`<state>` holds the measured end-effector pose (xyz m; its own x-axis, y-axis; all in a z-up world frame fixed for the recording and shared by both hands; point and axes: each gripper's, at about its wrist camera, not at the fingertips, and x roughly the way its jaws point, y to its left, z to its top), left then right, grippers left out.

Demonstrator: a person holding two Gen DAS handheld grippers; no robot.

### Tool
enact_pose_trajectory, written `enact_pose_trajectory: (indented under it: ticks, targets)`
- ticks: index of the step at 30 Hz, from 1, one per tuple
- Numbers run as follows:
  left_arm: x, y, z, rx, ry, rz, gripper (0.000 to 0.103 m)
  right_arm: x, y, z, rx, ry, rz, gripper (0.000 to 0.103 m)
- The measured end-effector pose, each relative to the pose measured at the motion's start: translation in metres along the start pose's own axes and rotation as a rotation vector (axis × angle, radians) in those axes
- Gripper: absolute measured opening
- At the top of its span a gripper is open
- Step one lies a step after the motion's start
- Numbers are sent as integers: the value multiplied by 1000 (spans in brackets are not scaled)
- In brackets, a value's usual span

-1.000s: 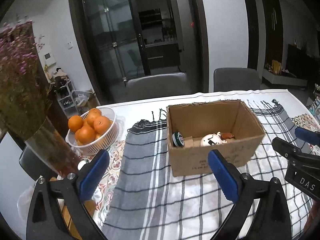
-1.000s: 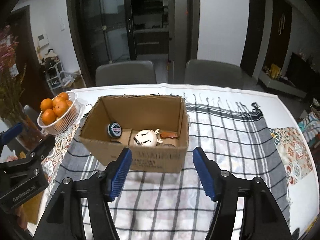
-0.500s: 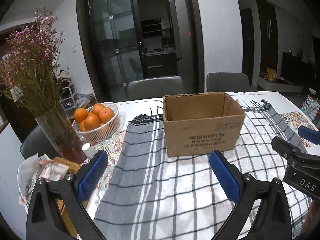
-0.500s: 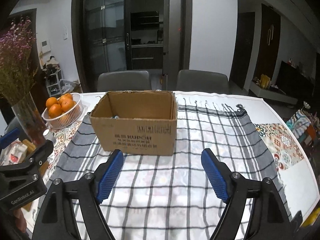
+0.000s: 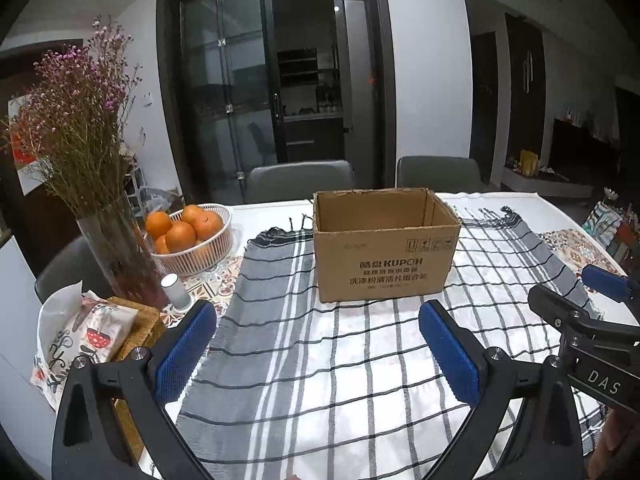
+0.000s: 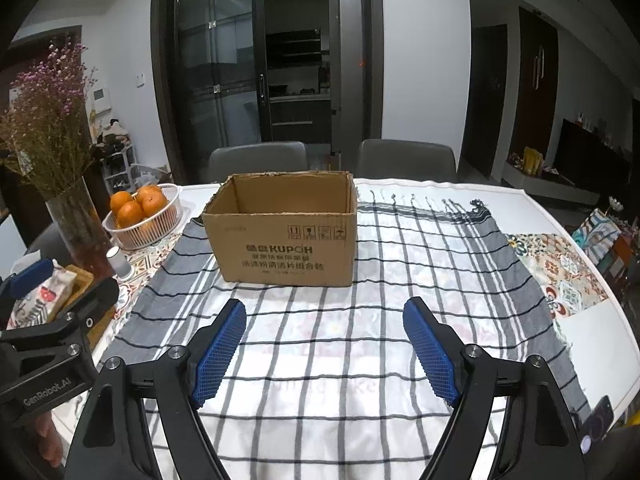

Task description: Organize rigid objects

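Observation:
An open brown cardboard box [image 5: 386, 252] printed KUPOH stands on the checked cloth [image 5: 320, 360] at mid-table; it also shows in the right wrist view [image 6: 286, 232]. Its contents are hidden by the near wall. My left gripper [image 5: 316, 344] is open and empty, low over the cloth well in front of the box. My right gripper [image 6: 324, 344] is open and empty, also in front of the box. The right gripper shows at the right edge of the left wrist view [image 5: 592, 320], and the left gripper at the left edge of the right wrist view [image 6: 52, 332].
A white basket of oranges [image 5: 192, 236] and a glass vase of dried flowers [image 5: 120, 256] stand at the left, with a small white bottle [image 5: 176, 292] and a tissue pack [image 5: 80, 340]. Two grey chairs [image 6: 260, 160] stand behind the table. A phone [image 6: 596, 420] lies at the right edge.
Both grippers have pulled back and dropped lower, away from the box. The objects inside the box, seen a second ago, are now hidden behind its front wall.

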<state>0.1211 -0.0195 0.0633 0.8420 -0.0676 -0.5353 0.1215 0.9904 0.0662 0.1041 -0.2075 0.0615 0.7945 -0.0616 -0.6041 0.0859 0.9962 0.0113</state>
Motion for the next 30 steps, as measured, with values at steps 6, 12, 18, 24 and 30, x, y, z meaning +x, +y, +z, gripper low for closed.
enact_pose_trajectory:
  ticks: [6,12,18,24,30]
  targets:
    - [-11,3,-1,-10,-26,-3,103,-12,-1,-2,0,-18,5,84]
    - [-18,4,-1,-10,-48,2,103,-18,1,-2,-4,-28,17,84]
    - [-21,5,1,-8,-59,1,103,-24,3,-1,-17,-49,-4,84]
    - [-25,4,2,-3,-70,1,103,-25,1,0,-12,-54,4,84]
    - [-25,3,3,-1,-72,-1,103,-28,1,0,-14,-62,0,84]
